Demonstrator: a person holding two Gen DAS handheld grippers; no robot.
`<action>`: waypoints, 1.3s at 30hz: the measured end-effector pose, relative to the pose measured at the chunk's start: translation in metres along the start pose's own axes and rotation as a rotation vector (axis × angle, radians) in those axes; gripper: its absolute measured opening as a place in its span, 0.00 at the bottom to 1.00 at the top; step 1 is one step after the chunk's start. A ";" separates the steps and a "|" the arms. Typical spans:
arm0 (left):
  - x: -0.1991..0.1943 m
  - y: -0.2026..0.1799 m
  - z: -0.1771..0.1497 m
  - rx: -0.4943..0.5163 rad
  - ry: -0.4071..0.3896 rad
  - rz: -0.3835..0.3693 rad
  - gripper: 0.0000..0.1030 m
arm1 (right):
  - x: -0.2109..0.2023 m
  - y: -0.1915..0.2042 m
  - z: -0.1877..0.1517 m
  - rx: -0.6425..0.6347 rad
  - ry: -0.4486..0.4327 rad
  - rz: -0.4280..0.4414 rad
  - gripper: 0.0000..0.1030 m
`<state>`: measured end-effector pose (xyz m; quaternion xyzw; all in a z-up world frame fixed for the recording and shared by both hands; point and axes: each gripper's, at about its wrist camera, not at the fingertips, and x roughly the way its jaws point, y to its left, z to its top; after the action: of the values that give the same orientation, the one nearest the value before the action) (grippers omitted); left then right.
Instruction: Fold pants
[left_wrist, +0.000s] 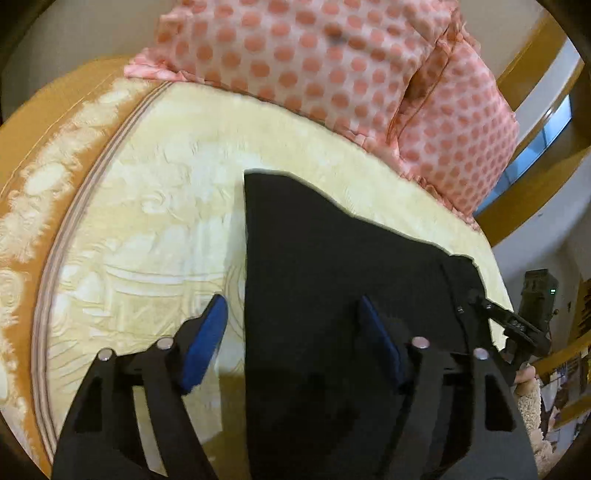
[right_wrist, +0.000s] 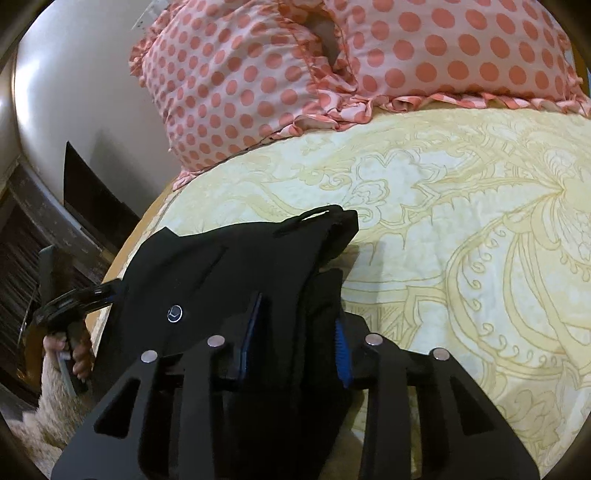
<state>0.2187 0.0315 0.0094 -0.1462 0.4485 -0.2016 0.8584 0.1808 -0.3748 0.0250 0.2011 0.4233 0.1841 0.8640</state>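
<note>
Black pants (left_wrist: 332, 266) lie on a cream patterned bedspread (left_wrist: 155, 221). My left gripper (left_wrist: 291, 314) is open, its blue pads (left_wrist: 207, 343) straddling the pants' left edge just above the cloth. My right gripper (right_wrist: 295, 339) is shut on a thick bunch of the black pants (right_wrist: 236, 266) near the waistband, where a belt loop (right_wrist: 314, 216) and a metal button (right_wrist: 174, 314) show. The right gripper also shows in the left wrist view (left_wrist: 498, 317) at the pants' right corner, and the left gripper shows in the right wrist view (right_wrist: 79, 299) at the far left.
Pink polka-dot pillows (left_wrist: 332, 70) lie across the head of the bed, also in the right wrist view (right_wrist: 332, 62). The bedspread's orange border (left_wrist: 22, 206) runs along the left edge. A wooden rail (left_wrist: 532, 155) and a white wall (right_wrist: 81, 92) lie beyond.
</note>
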 end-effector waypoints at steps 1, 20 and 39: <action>0.004 -0.002 0.002 0.014 0.011 0.019 0.66 | 0.001 -0.001 0.000 0.006 0.004 0.002 0.35; 0.015 -0.071 0.077 0.182 -0.053 0.099 0.07 | -0.020 0.018 0.086 -0.153 -0.186 -0.025 0.15; 0.120 -0.079 0.135 0.188 -0.046 0.272 0.32 | 0.053 -0.048 0.100 -0.051 -0.094 -0.399 0.40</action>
<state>0.3757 -0.0857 0.0327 -0.0079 0.4236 -0.1213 0.8977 0.2991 -0.4094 0.0221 0.0999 0.4093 0.0105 0.9069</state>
